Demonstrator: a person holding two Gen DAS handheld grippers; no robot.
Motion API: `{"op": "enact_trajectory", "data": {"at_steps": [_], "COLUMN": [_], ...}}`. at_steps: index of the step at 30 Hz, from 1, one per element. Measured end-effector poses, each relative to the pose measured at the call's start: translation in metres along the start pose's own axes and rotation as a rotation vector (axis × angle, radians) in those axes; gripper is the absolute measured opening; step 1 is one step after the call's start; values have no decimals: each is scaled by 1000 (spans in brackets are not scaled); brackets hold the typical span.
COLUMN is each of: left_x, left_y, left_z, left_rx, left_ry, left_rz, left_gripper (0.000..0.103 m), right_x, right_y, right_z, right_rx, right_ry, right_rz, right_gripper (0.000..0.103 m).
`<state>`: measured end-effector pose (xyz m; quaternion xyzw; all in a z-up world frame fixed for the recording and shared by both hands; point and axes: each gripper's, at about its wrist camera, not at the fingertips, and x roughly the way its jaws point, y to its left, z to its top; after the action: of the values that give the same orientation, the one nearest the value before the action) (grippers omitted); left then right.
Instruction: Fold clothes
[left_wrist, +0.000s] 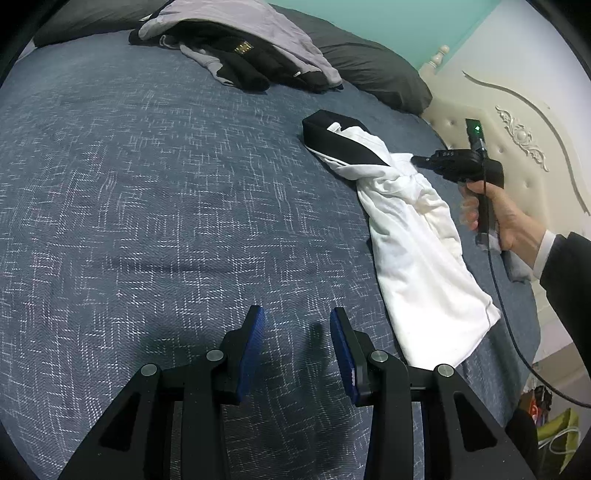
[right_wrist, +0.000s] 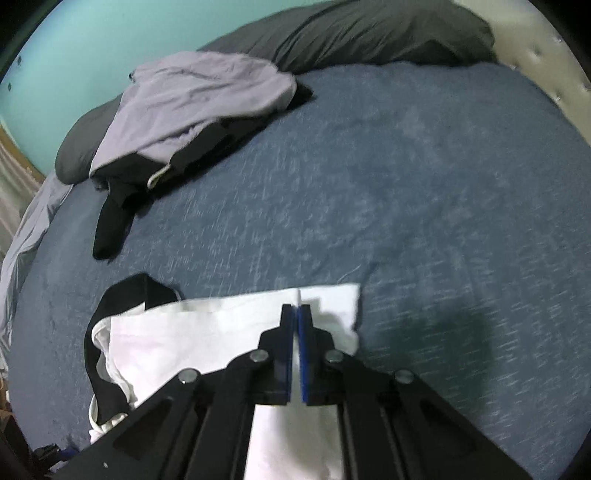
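Right hand-held gripper (right_wrist: 296, 308) pinches the white garment (right_wrist: 207, 328) on the bed (right_wrist: 406, 184).

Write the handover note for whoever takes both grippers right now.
Left gripper: open, empty, hovering over bare blue bedspread.
Right gripper: shut, pinching a fold of the white and black garment near its middle.
That garment lies bunched and twisted along the right side of the bed, not folded at all.
A heap of grey and black clothes sits at the far end by the dark pillows, untouched.
Done: nothing folded that I can see.
Left: spread the white garment flat on the open bedspread, fold it, then work through the heap.
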<state>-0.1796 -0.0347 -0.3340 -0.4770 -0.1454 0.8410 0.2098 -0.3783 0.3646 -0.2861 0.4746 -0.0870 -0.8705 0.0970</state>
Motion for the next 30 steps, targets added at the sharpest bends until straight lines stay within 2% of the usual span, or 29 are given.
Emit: {"op": "enact_trajectory", "data": {"at_steps": [7, 13, 17, 20, 23, 25, 30], "left_x": [4, 4, 3, 3, 1, 1, 0], "left_y": [-2, 1, 1, 0, -1, -2, -6], "left_z": [0, 0, 1, 1, 2, 3, 3], "left_rx": [3, -4, -5, -5, -2, -1, 8], "left_ry": [4, 3, 1, -1, -6, -8, -10], "left_rz": [3, 5, 2, -1, -2, -2, -3], "left_gripper": [40, 40, 40, 40, 40, 40, 40], "right_x": [10, 33, 28, 12, -10, -26, -55], "right_y": [-6, -8, -14, -15, -13, 1, 61], "right_z": [9, 1, 1, 3, 1, -6, -36], "right_rx": [-15, -14, 2, 9, 24, -6, -209], "right_ry": [36, 104, 110, 75, 26, 13, 40], "right_rz": [-98, -115, -107, -128, -86, -19, 140], "right_gripper": [2, 2, 3, 6, 15, 23, 25]}}
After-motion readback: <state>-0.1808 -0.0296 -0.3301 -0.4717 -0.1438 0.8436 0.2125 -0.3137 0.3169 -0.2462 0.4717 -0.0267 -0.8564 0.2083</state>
